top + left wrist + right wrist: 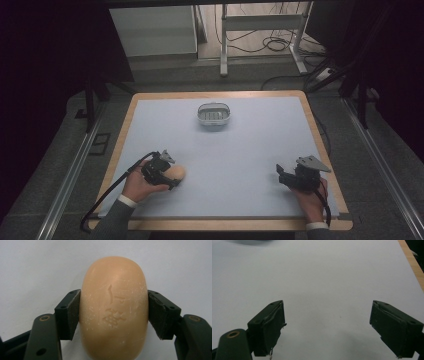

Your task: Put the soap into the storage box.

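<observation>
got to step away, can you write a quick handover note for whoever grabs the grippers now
Left gripper: shut on the soap bar, pads on both its sides, at the near left of the table.
Right gripper: open, nothing between the jaws, resting near right.
Soap dish: far centre, nothing in it.
Done: soap gripped.
Left, probably: lift the soap, carry it to the dish, release.

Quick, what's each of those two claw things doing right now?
Left gripper: jaws closed on the bar of soap.
Right gripper: jaws open, holding nothing.
</observation>
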`<state>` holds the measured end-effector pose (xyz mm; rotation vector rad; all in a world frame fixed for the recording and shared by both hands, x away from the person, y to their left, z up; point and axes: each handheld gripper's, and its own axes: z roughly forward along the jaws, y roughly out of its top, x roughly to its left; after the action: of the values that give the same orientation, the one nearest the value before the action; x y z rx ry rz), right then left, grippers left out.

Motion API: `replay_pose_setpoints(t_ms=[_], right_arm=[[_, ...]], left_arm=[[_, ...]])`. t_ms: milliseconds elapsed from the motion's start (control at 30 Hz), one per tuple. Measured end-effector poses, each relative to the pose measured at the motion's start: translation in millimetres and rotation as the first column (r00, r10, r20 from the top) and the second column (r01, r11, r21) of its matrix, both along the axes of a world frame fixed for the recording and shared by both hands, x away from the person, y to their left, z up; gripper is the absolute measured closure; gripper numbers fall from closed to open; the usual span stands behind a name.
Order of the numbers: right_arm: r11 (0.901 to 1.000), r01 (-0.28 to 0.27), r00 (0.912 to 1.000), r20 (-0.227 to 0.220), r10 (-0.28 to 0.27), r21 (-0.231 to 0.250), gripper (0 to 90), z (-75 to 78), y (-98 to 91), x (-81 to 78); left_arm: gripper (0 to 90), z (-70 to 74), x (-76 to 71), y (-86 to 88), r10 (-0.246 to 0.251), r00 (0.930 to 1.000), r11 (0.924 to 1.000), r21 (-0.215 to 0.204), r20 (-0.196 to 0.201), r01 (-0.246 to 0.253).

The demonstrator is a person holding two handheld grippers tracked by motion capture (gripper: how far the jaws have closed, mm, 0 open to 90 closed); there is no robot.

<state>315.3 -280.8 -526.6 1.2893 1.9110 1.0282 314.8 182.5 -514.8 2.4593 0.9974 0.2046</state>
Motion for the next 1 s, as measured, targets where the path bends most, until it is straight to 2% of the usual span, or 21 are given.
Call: replay_pose_setpoints(t_ms=[267,1000], right_arm=[[1.0,0.005,1.0,0.0,-0.005,0.0,13.1,0.0,-0.3,0.2],[1.0,0.008,1.0,-0.002,-0.008,-0.001,13.1,-0.1,-0.1,0.3]], left_arm=[[32.7,10.8,1.2,3.7,0.005,0.9999,0.9998,-0.022,0.016,-0.004],[32.7,26.7,8.7,-8.3,-0.016,0.9988,0.9996,-0.022,0.046,0.017]])
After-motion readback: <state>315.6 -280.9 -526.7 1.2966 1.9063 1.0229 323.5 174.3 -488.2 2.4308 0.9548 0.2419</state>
